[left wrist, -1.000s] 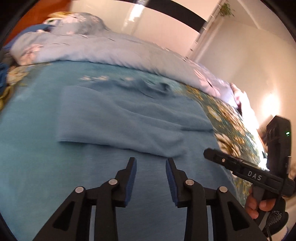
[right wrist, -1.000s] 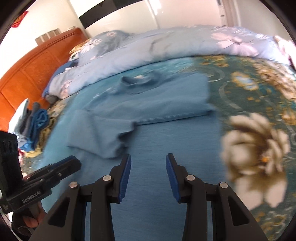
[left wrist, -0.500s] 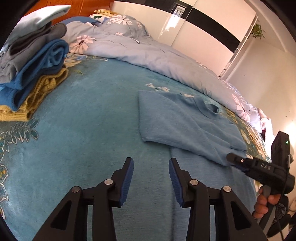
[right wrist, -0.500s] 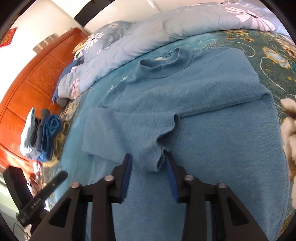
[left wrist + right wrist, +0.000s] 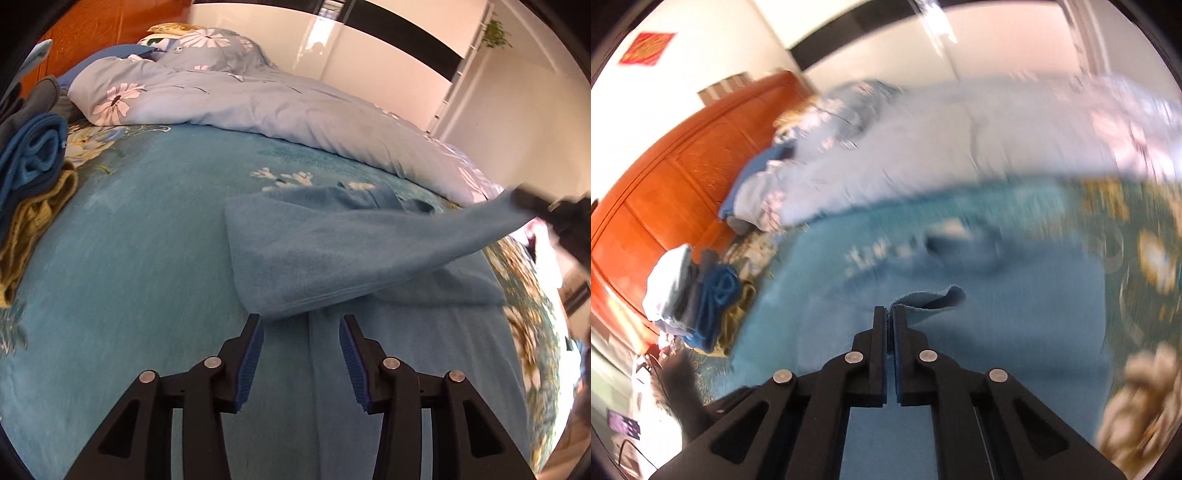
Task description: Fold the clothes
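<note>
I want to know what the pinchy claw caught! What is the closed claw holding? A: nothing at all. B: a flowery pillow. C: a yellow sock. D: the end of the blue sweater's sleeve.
D: the right gripper is shut on the sleeve of the blue sweater, lifting it off the bed.

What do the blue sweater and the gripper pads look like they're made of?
The blue sweater looks like a soft knit, matte and slightly fuzzy; its sleeve drapes limply from the right gripper. The blue pads on the left gripper look like ribbed rubber, though plastic can't be ruled out.
</note>
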A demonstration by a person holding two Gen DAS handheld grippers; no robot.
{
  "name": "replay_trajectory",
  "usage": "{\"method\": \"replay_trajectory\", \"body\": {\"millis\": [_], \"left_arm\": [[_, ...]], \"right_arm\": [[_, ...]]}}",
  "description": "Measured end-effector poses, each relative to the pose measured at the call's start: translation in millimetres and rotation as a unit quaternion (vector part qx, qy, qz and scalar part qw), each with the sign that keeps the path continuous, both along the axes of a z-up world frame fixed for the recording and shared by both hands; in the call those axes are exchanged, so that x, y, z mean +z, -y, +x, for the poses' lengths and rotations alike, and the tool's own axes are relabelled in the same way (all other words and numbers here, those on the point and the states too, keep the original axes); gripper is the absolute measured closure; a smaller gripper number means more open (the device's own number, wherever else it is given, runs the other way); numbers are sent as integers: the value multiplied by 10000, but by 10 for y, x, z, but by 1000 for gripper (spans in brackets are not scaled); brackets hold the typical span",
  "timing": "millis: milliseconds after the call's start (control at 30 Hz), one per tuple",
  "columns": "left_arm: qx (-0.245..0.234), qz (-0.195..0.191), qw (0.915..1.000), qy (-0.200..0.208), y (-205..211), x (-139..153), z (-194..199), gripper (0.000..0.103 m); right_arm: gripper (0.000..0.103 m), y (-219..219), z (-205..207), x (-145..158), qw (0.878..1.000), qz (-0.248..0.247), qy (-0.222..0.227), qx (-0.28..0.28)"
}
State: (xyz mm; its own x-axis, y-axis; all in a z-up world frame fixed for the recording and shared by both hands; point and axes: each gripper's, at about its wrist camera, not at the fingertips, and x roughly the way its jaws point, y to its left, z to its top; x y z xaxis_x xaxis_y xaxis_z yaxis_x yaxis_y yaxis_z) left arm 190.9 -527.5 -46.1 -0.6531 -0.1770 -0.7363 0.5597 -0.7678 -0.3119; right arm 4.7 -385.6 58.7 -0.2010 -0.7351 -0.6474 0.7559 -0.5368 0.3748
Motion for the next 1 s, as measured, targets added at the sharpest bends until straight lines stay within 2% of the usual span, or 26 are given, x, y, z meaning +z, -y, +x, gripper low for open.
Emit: {"method": "replay_trajectory", "body": {"millis": [167,300,367,433,500,633,733,833,1000], "left_arm": [[215,-16,9998,25,122,-15,-195,55],[426,391,9981,-215,246,-33,-275,49],[503,558,9967,-300,275,-35,-293,48],[678,408,9968,-138,276,-39,-324,48],[744,426,9963,-76,283,-70,-340,48],[566,652,9961,-169,242,-117,-334,48],[180,330,9990,-231,73,-45,-367,46],[-222,58,9996,-169,-63,-25,-495,43],[-342,-278,9986,290,-116,-103,-773,43]], "right_arm": [[100,136,-122,402,9965,128,-821,65],[100,52,-320,405,9938,358,-1049,-132],[100,-52,-460,330,9925,496,-1070,-323],[100,-164,-601,242,9916,606,-1022,-515],[100,-317,-768,108,9919,665,-796,-729],[100,-517,-967,-156,9904,829,-443,-1014],[100,-578,-1009,-219,9909,780,-292,-1061],[100,-543,-988,-152,9924,652,-317,-994],[100,-424,-841,95,9945,444,-578,-750]]}}
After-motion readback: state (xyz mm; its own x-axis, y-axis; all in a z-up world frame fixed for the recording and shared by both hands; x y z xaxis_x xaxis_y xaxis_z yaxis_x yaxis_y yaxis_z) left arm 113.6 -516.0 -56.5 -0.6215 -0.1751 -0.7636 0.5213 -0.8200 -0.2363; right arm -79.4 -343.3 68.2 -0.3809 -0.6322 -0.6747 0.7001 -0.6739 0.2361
